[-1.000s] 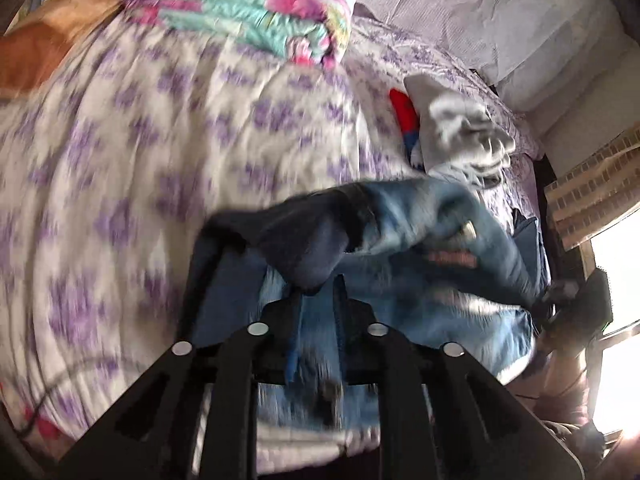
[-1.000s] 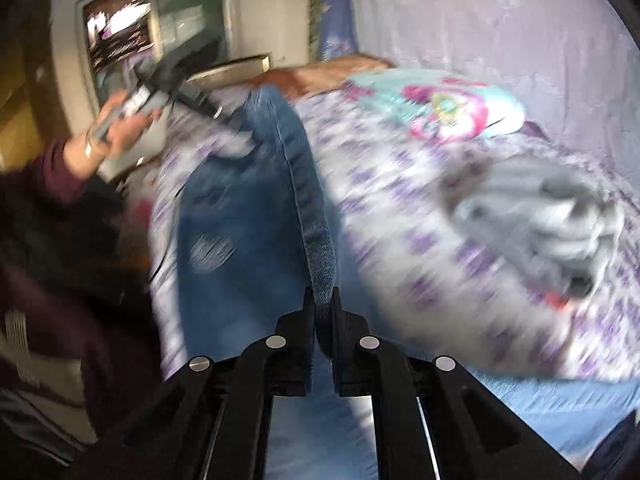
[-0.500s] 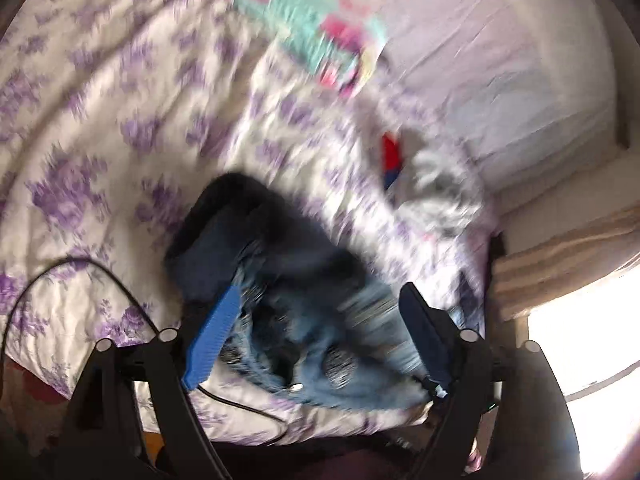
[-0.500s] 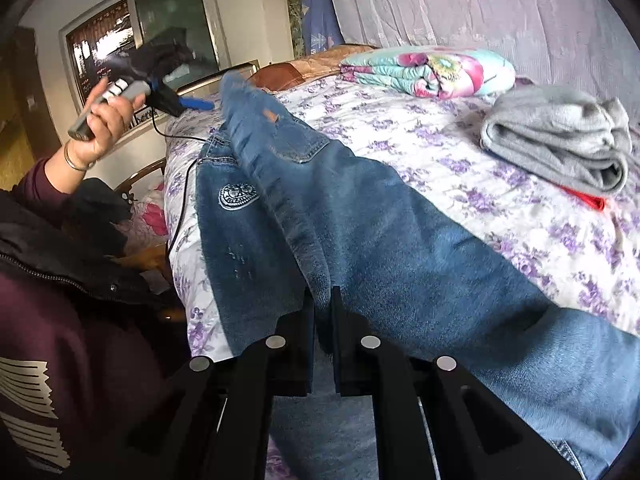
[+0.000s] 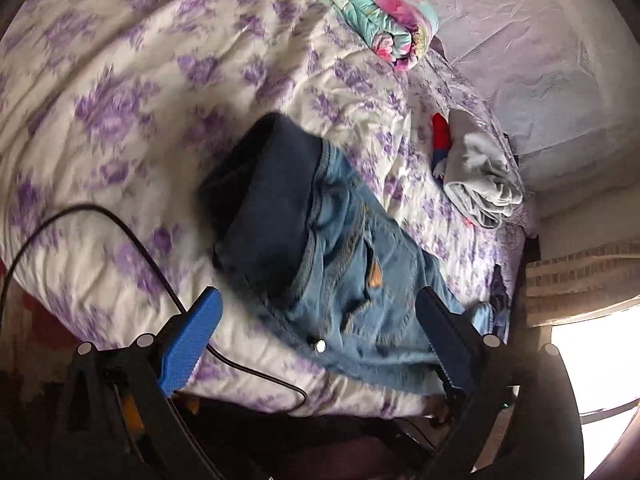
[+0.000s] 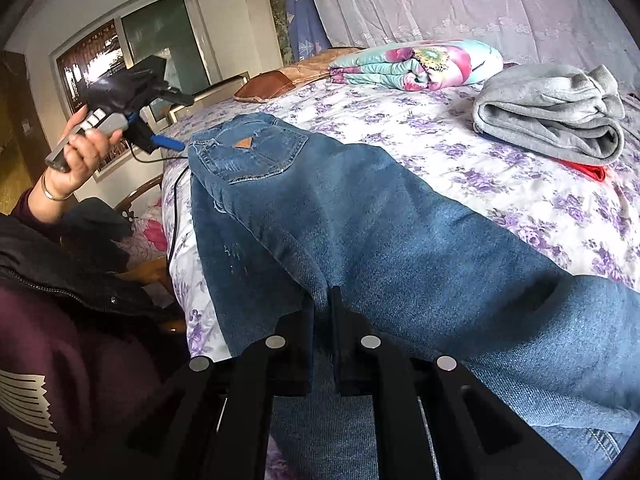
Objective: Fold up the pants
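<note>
Blue jeans (image 6: pixel 360 216) lie along the near edge of the bed, waist end with a back pocket (image 6: pixel 256 152) at the far left. In the left wrist view the jeans (image 5: pixel 344 272) show their waist and dark inner band. My right gripper (image 6: pixel 322 300) is shut on a fold of the jeans' leg fabric. My left gripper (image 5: pixel 316 312) is open and empty, held above the waist end; it also shows in the right wrist view (image 6: pixel 168 144), raised off the bed in the person's hand.
The bed has a white sheet with purple flowers (image 5: pixel 120 100). Folded grey clothes (image 6: pixel 548 112) lie over a red item (image 6: pixel 584 168) at the right. A folded floral quilt (image 6: pixel 416 64) sits at the back. A black cable (image 5: pixel 132 236) runs over the bed edge.
My left gripper has let go of the jeans' waist, opened and lifted away. The jeans have come down flat on the bed. My right gripper stays shut on the leg.
</note>
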`<state>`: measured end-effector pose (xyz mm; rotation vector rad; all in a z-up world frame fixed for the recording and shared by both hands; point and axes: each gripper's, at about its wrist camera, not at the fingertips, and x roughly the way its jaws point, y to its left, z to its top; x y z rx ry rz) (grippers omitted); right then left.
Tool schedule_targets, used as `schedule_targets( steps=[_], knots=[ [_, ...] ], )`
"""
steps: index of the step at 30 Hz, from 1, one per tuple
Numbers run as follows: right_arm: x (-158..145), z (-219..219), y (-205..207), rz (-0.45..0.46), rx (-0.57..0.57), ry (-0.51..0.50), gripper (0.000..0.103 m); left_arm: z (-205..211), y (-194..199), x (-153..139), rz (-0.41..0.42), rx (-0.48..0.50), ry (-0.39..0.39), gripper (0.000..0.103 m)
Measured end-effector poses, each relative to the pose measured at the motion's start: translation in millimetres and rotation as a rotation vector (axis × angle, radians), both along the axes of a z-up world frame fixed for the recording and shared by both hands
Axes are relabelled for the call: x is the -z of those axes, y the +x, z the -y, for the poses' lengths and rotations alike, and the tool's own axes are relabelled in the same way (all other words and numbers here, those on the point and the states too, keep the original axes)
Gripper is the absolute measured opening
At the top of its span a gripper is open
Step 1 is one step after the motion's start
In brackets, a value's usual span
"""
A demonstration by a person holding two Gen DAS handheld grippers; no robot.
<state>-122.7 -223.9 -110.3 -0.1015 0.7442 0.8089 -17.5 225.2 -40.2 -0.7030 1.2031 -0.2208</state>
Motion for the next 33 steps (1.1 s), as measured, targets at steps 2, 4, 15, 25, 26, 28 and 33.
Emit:
schedule_targets(
  steps=[2,4,15,25,26,28,33],
  knots=[
    [1,1,2,-0.006,-0.002,0.013,0.008,5,0,4,0.000,0.023,-0.005,0.095],
    [3,2,4,-0.013,-0.001,0.022,0.008,15,7,10,-0.005,0.038,-0.002,0.093],
    [-24,0,1,0.034,-0.009,0.033,0.008,21,25,-10,0.050,0.052,0.108,0.021],
    [-53,-11,-13,0.075,-0.058,0.090,0.008,11,37,-15,0.092,0.037,0.167,0.018],
    [-59,-17,-21,0.091,-0.080,0.081,0.008,7,34,-21,0.113,0.037,0.182,0.018],
    [-55,-33,-33,0.101,-0.122,0.008,0.008,2,33,-16,0.103,0.035,0.207,0.018],
    [18,-52,-33,-0.002,-0.097,-0.127,0.008,-6,28,40,0.001,0.049,0.237,0.024]
  ],
)
